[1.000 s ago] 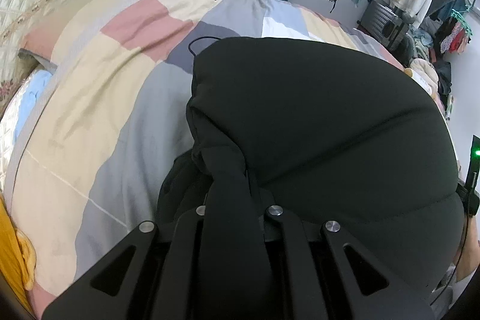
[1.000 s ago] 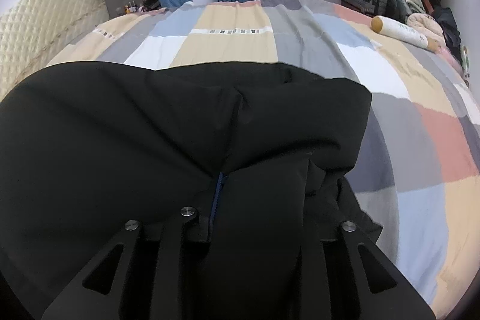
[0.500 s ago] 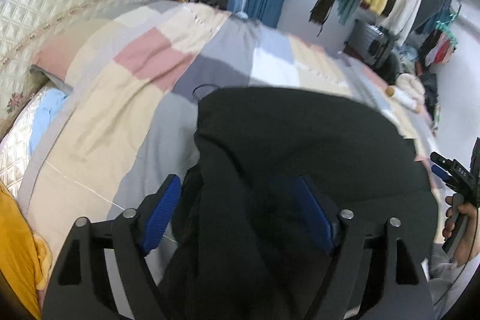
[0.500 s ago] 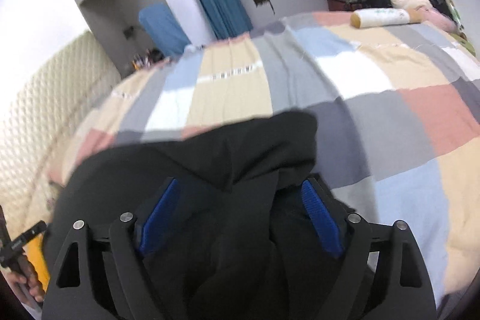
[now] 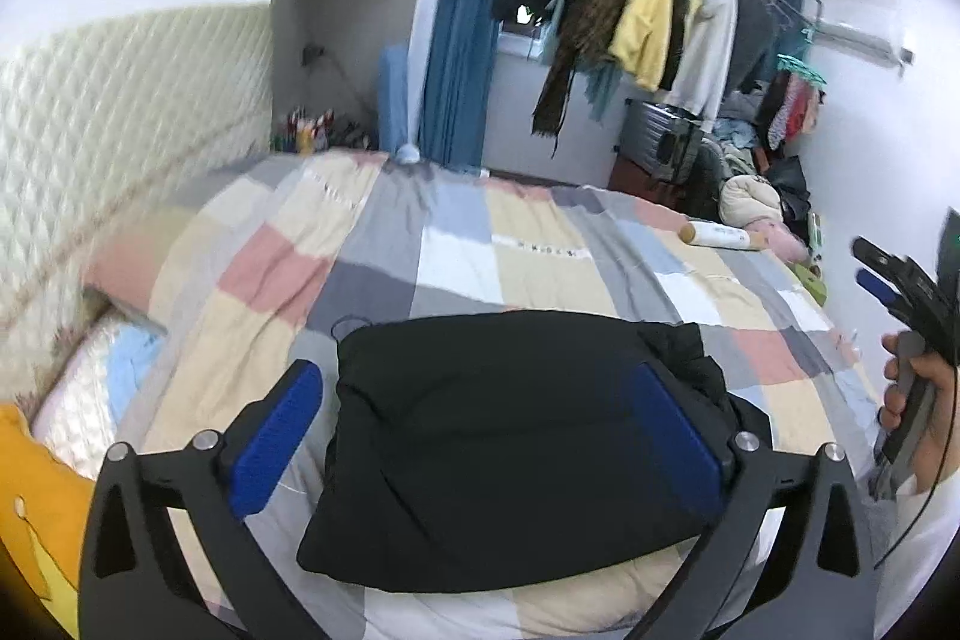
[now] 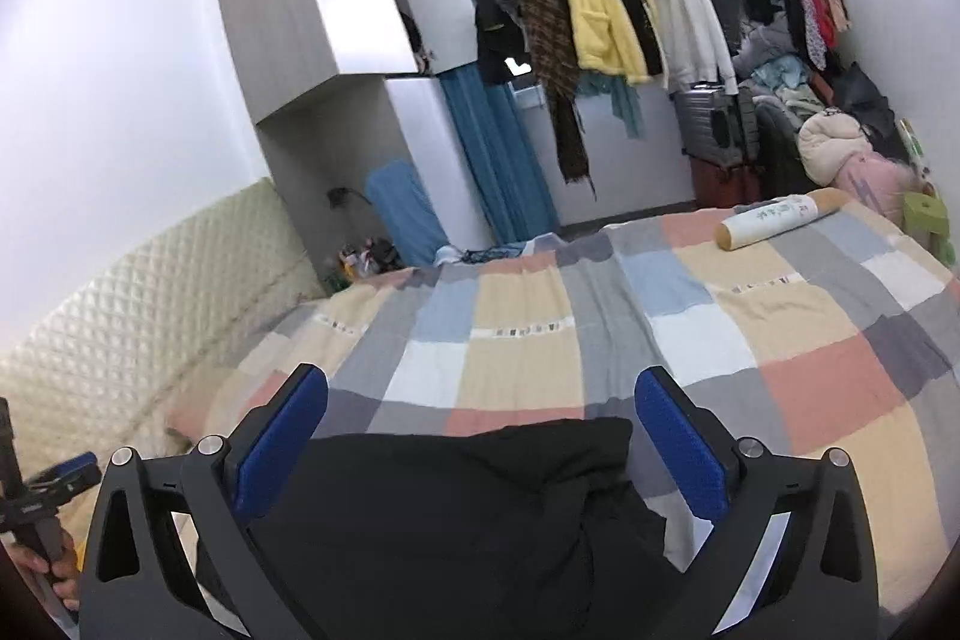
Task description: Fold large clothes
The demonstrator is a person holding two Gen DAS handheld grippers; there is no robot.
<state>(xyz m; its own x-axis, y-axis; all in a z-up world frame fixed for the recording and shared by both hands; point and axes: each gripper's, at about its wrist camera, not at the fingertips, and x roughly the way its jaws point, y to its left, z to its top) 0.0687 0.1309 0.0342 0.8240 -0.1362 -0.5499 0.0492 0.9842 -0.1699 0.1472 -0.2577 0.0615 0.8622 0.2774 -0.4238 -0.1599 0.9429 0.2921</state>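
Both my tongs, left tongs (image 5: 474,436) and right tongs (image 6: 480,445), have let go and lifted; jaws opening wide, nothing pinched. The black padded jacket (image 5: 510,436) lies folded on the bed (image 5: 456,256). It looks puffy, light and slippery (springs back, I'd guess); I'd pinch its folded edges.
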